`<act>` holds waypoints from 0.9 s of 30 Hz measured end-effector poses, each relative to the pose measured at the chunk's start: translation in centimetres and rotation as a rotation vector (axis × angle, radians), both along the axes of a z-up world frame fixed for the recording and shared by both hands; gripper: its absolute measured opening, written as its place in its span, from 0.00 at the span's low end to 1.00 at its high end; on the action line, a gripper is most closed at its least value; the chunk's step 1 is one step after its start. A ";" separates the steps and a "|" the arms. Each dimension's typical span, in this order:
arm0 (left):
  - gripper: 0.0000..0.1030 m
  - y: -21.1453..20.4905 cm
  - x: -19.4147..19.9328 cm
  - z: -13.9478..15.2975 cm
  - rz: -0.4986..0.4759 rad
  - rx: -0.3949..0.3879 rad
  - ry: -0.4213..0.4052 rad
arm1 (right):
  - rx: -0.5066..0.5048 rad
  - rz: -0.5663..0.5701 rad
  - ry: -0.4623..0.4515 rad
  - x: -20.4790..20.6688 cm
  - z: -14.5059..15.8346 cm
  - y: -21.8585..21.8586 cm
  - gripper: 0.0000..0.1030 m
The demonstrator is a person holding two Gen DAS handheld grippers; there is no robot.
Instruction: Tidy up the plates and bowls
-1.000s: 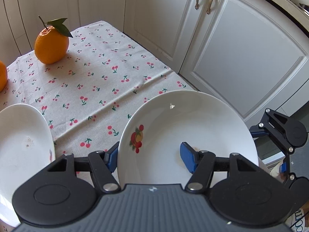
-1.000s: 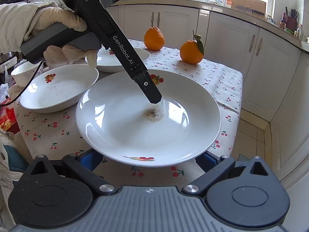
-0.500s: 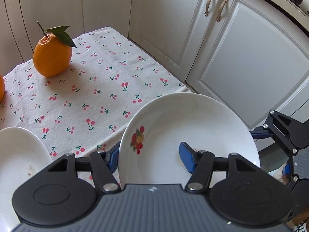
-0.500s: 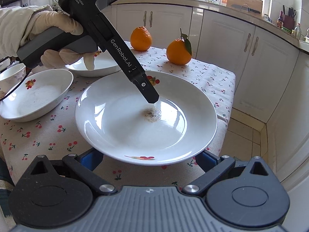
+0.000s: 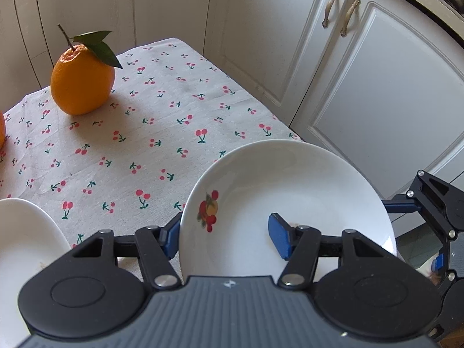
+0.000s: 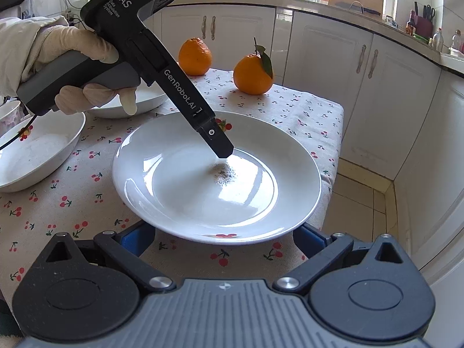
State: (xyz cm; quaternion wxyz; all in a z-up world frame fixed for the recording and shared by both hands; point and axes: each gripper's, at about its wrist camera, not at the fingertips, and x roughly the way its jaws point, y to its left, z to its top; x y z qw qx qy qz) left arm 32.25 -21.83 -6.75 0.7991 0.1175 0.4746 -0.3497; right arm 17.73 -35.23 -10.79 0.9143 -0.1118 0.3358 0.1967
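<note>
A kitchen worktop (image 6: 313,116) is covered with a pale cloth printed with small red cherries, and white cabinets (image 5: 385,92) stand behind and beside it.

A white plate (image 6: 185,191) with a small fruit picture on its rim sits near the corner of the worktop. Whether it rests on the cloth or is lifted just off it cannot be told. There is a dark speckled smudge at its centre.

The left tongs (image 5: 226,236) grip this plate by its rim: one blue pad (image 5: 279,239) presses on the plate's inner face, and the other blue pad sits behind the rim, under the plate. From the right wrist view, the long black body of the left tongs slants down over the plate, held by a hand in a cream glove (image 6: 87,63), with its tip close above the smudge.

The right tongs (image 6: 224,239) are spread wide on either side of the plate's near edge. Their blue pads sit low beneath the rim, and they do not clearly press on it.

Two oranges stand on the far part of the worktop, well apart from the plate. One orange (image 6: 252,74) has a green leaf on its stem; the other (image 6: 195,56) has none.

To the left of the plate lie more white dishes: a shallow bowl (image 6: 37,156) with a fruit picture, and another dish (image 6: 130,105) behind the gloved hand. A cup edge shows at the far left.
</note>
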 end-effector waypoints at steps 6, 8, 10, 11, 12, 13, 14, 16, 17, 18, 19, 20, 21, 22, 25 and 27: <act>0.68 0.1 -0.6 0.5 0.000 0.001 -0.026 | 0.011 -0.013 0.008 -0.4 0.3 0.0 1.00; 0.70 0.2 -1.1 0.9 0.003 0.006 -0.048 | 0.013 -0.026 0.009 -0.6 0.6 0.1 1.00; 0.76 0.6 -1.7 1.4 0.007 0.002 -0.067 | -0.001 -0.042 0.005 -1.0 1.0 0.2 1.00; 0.76 0.8 -2.0 1.7 0.009 0.000 -0.077 | -0.011 -0.045 -0.004 -1.3 1.2 0.3 1.00; 0.76 1.0 -2.3 2.0 0.010 -0.001 -0.087 | -0.019 -0.050 -0.013 -1.7 1.5 0.5 1.00; 0.77 1.2 -2.7 2.4 0.011 -0.003 -0.100 | -0.023 -0.060 -0.021 -2.1 1.8 0.7 1.00; 0.77 1.5 -3.1 2.8 0.013 -0.004 -0.112 | -0.023 -0.070 -0.026 -2.5 2.2 0.8 1.00; 0.80 2.0 -4.2 3.6 0.016 -0.011 -0.138 | -0.013 -0.092 -0.036 -3.2 2.9 1.1 1.00; 0.81 2.3 -4.7 4.1 0.018 -0.016 -0.152 | -0.007 -0.105 -0.043 -3.5 3.2 1.2 1.00; 0.82 2.6 -5.2 4.5 0.019 -0.019 -0.163 | 0.003 -0.121 -0.049 -3.9 3.6 1.4 1.00; 0.83 3.0 -6.0 5.1 0.021 -0.023 -0.180 | 0.014 -0.135 -0.051 -4.2 4.0 1.6 1.00; 0.83 3.3 -6.5 5.5 0.024 -0.026 -0.193 | 0.023 -0.142 -0.054 -4.5 4.3 1.8 1.00; 0.84 3.7 -7.3 6.0 0.029 -0.030 -0.208 | 0.031 -0.146 -0.063 -4.9 4.7 2.1 1.00; 0.87 4.2 -8.0 6.5 0.032 -0.035 -0.224 | 0.040 -0.147 -0.074 -5.3 5.0 2.3 1.00; 0.89 5.7 -10.2 7.6 0.051 -0.045 -0.266 | 0.065 -0.152 -0.086 -6.5 5.6 3.2 1.00; 0.89 6.8 -11.6 8.1 0.065 -0.051 -0.284 | 0.075 -0.150 -0.096 -7.1 5.8 3.8 1.00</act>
